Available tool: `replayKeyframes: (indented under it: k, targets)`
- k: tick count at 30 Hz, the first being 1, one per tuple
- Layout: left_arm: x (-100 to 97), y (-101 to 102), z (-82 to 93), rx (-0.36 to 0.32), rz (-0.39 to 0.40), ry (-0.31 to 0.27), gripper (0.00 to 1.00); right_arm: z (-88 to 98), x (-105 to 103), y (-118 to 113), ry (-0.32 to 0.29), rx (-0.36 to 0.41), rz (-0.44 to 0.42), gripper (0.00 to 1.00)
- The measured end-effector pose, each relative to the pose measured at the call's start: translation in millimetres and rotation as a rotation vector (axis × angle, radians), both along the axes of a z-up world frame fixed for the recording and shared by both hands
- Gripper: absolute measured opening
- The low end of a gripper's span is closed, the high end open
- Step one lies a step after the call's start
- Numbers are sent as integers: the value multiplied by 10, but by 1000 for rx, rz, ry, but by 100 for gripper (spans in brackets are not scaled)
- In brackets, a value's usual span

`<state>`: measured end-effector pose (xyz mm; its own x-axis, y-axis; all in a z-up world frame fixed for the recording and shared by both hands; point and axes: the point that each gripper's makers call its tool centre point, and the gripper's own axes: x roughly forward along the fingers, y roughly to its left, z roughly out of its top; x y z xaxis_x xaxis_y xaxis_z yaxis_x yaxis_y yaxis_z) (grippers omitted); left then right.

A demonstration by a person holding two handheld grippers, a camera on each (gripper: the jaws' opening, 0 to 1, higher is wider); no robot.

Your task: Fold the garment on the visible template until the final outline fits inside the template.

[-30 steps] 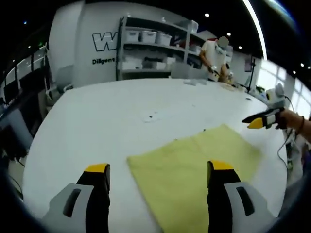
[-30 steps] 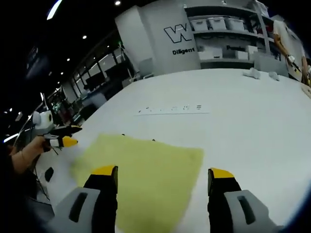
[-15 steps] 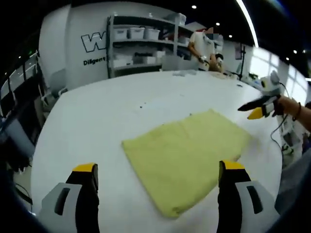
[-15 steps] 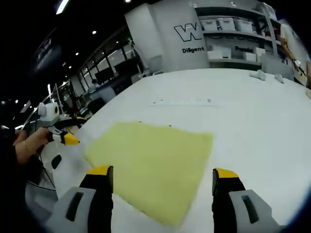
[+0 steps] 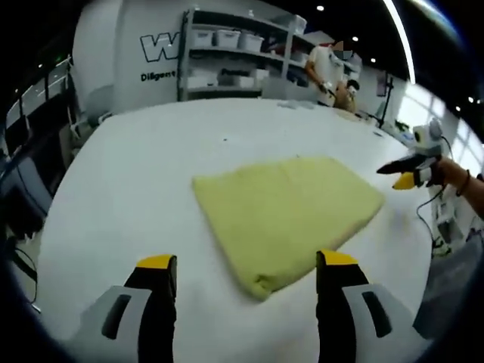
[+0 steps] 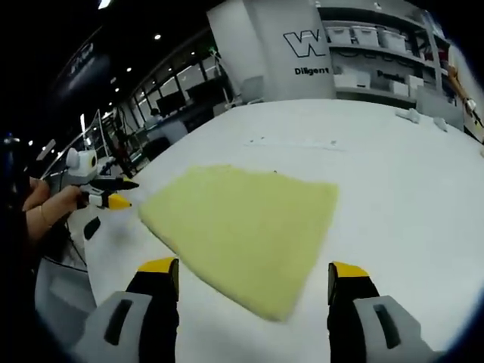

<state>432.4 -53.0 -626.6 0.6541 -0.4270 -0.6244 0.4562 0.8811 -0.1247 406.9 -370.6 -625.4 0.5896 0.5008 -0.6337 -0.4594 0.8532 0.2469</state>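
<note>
Left gripper [image 5: 246, 272]: jaws spread wide, nothing between them, yellow tips raised above the table [image 5: 128, 181] at the cloth's near edge. Right gripper [image 6: 253, 276]: jaws likewise parted and empty, poised over the near corner of the cloth. Seen from the left gripper view, right gripper [image 5: 401, 175] held out past the cloth's far right corner, apart from it; jaw gap there too small to judge, possibly slightly parted. Seen from the right gripper view, left gripper [image 6: 108, 195] held off the cloth's left edge, gripped by a hand [image 6: 49, 208].

Cloth [image 5: 283, 212] yellow, folded into a rough four-sided shape, lying flat on the white table, untouched by either gripper. In the right gripper view, cloth [image 6: 242, 223] spread between the two jaws and beyond them, one corner pointing toward the camera. Template marks hard to make out; faint dark specks on the table beyond the cloth.

Farther off: shelves [image 5: 227, 64] with bins against a white wall with lettering, a person [image 5: 329, 72] standing at the table's far end.
</note>
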Motion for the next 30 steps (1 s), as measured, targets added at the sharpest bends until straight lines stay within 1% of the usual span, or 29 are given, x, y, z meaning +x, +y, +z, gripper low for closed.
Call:
replayKeyframes:
  k: [4, 5, 6, 7, 10, 12, 16, 20, 23, 25, 27, 29, 30]
  targets:
    - [-58, 48, -108, -15, 14, 36, 59, -86, -70, -33, 11, -30, 18, 65]
    - [-94, 54, -156, -35, 30, 65, 57, -117, -79, -48, 15, -35, 11, 63]
    - [-108, 63, -181, -43, 40, 76, 53, -134, -92, -60, 17, -40, 14, 59]
    - [-115, 75, -218, -42, 39, 75, 51, -164, -119, -75, 20, -55, 27, 57]
    - [-179, 60, -297, -45, 36, 95, 49, -225, -162, -108, 18, -82, 51, 51]
    - [-202, 56, -340, -49, 37, 101, 47, -273, -214, -120, 24, -103, 82, 46]
    - [-210, 23, -367, -88, 60, 105, 43, -366, -258, -151, 24, -142, 108, 35]
    - [-212, -3, -395, -94, 61, 112, 38, -425, -229, -195, 18, -144, 103, 25]
    - [-225, -34, -394, -92, 42, 107, 29, -444, -205, -233, 11, -142, 88, 18]
    - [-225, -41, -405, -87, 32, 109, 19, -455, -197, -244, 11, -138, 79, 16]
    - [-224, -54, -413, -87, 24, 106, 15, -461, -194, -247, 12, -130, 72, 14]
    - [-235, -81, -441, -94, 19, 119, 12, -461, -191, -242, 11, -119, 63, 12]
    - [-241, -92, -453, -93, 14, 122, 9, -466, -191, -240, 11, -118, 63, 11]
